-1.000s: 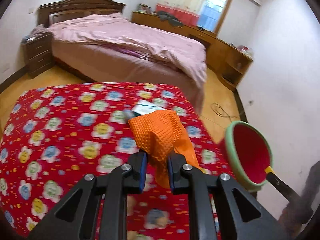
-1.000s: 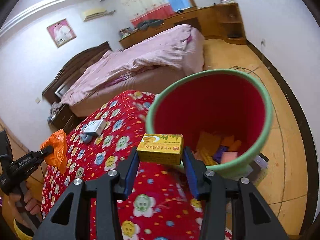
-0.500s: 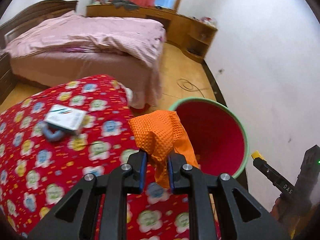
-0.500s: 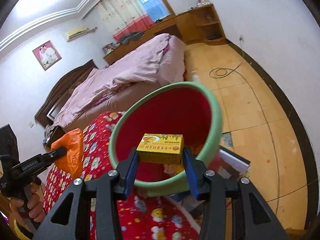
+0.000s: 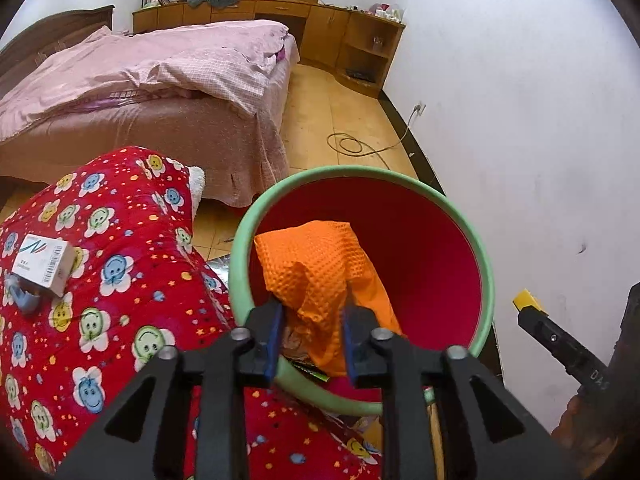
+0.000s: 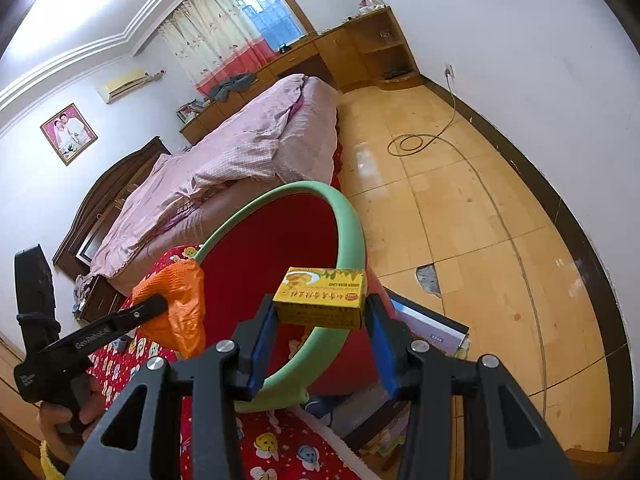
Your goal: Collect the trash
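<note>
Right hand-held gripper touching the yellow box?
Touching. In the right wrist view, the right hand-held gripper has both blue pads pressed on the yellow box ends.

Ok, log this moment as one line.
left gripper: opening, orange mesh bag over red bin | right gripper: holding yellow box

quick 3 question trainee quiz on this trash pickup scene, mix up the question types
1. True or false: the right claw holds a yellow box.
2. What hangs between the left claw pads over the bin? A) orange bag B) white box C) cable
3. Fill in: the white box lies on the red ____.

Key:
1. true
2. A, the orange bag; the claw's jaws are opening.
3. quilt
</note>
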Demonstrator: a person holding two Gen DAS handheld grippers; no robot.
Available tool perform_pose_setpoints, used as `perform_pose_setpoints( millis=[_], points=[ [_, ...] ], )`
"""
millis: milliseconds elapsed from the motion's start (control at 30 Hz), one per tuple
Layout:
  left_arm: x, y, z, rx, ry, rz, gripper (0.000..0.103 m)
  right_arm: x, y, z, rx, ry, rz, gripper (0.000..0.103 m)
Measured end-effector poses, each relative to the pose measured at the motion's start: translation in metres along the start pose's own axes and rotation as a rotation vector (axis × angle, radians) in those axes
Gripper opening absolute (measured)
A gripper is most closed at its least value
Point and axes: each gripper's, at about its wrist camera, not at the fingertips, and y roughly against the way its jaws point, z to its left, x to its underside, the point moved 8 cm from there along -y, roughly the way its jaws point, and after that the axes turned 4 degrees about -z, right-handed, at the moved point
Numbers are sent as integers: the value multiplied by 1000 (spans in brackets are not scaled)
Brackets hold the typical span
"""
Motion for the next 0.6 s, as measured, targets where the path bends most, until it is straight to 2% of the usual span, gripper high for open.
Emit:
perform_pose_setpoints(
  millis=[33, 100, 333, 600],
  points=[
    [-1, -3, 1, 3, 2, 2, 35, -1, -1, 0, 0, 0, 0, 47],
    [-1, -4, 1, 12, 11, 3, 38, -1, -2, 0, -2, 0, 1, 47],
    [-1, 3, 8, 0, 17, -6, 38, 0, -10, 14, -21, 30, 18, 47],
    [-5, 21, 52, -74, 74, -39, 38, -1, -26, 52, -66, 90, 39, 48]
  ],
)
